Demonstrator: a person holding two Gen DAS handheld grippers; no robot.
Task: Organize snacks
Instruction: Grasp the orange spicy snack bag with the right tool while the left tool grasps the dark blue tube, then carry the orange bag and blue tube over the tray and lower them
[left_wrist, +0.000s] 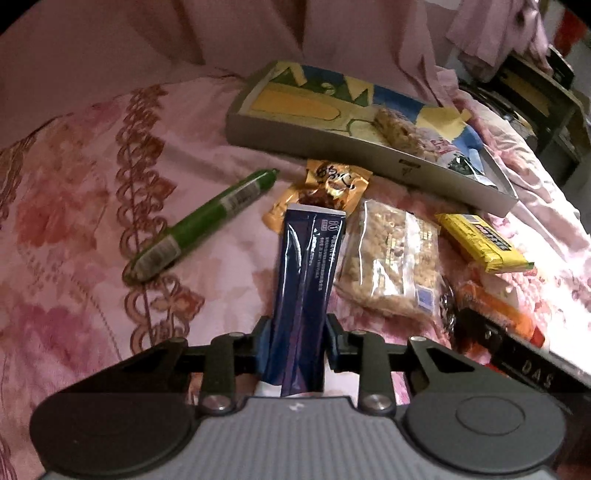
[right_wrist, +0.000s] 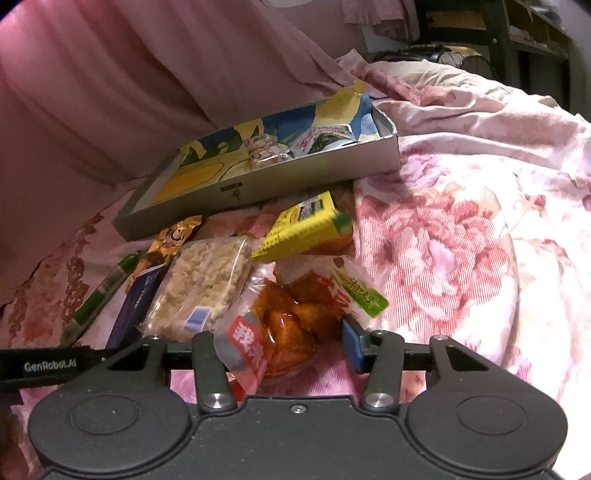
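My left gripper is shut on a dark blue stick packet, which stands up between its blue pads. The right gripper is shut on a clear bag of orange-red snacks; the bag hides its left pad. A shallow grey box with a colourful printed floor lies beyond, holding a rice crisp bar and a seaweed packet. Loose on the pink floral bedspread lie a green sausage stick, a gold-orange packet, a bagged rice crisp cake and a yellow bar.
A pink curtain hangs behind the box. Dark shelving stands at the far right past the bed. A green-and-white packet lies beside the orange bag. Open bedspread spreads to the right.
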